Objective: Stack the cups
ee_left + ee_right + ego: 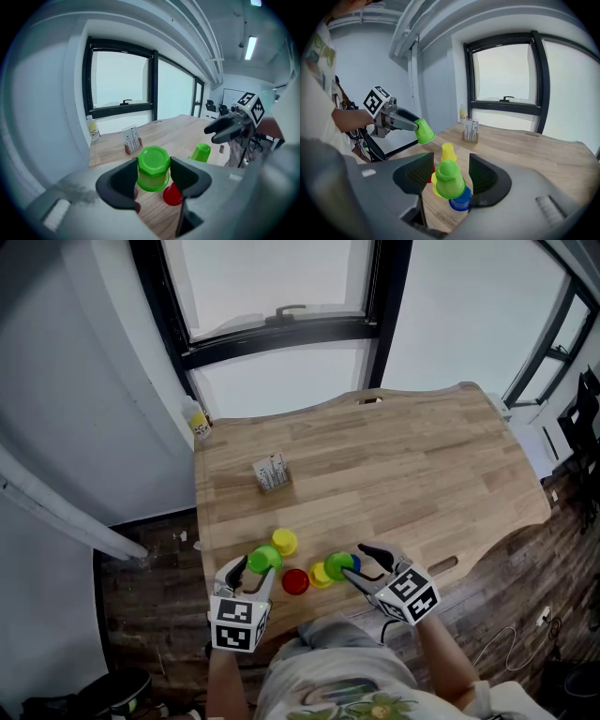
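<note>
Two green cups in play: left tongs [153, 174] clamp the lifted green cup [153, 166] upside down above the tabletop [394, 465]. Right tongs [451, 174] stand wide around the stacked green cup [450, 182] (atop the blue cup [461, 201]). Risk: closing off-centre could topple that stack.

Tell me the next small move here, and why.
Probably carry the held green cup over onto the stacked green cup atop the blue cup: the left gripper grips it in the air, and the right gripper has its jaws apart around that stack.
</note>
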A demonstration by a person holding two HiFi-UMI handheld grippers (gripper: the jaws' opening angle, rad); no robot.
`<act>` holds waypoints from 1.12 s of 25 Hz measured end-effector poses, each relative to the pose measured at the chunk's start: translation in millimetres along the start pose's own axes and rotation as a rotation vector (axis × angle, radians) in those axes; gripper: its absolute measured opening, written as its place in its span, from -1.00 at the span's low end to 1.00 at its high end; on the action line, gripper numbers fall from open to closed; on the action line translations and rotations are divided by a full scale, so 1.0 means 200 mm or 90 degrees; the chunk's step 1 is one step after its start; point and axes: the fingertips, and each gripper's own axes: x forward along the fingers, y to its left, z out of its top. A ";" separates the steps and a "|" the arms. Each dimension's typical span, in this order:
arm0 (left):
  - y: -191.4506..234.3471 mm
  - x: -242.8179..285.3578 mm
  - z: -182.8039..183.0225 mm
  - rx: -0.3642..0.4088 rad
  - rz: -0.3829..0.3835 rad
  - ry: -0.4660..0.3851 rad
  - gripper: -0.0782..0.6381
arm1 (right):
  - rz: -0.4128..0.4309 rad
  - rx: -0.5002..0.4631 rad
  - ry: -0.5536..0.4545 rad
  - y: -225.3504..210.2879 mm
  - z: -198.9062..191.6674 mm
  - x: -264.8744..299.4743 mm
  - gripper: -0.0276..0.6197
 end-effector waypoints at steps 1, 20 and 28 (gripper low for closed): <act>-0.02 0.00 0.00 0.004 -0.007 0.000 -0.14 | -0.001 0.001 0.000 0.00 0.00 0.00 -0.19; -0.34 0.12 -0.08 0.093 -0.097 0.056 -0.14 | -0.012 0.016 -0.013 0.03 -0.04 -0.06 -0.19; -0.46 0.20 -0.15 0.127 -0.118 0.094 -0.14 | -0.016 0.024 -0.014 0.02 -0.07 -0.08 -0.19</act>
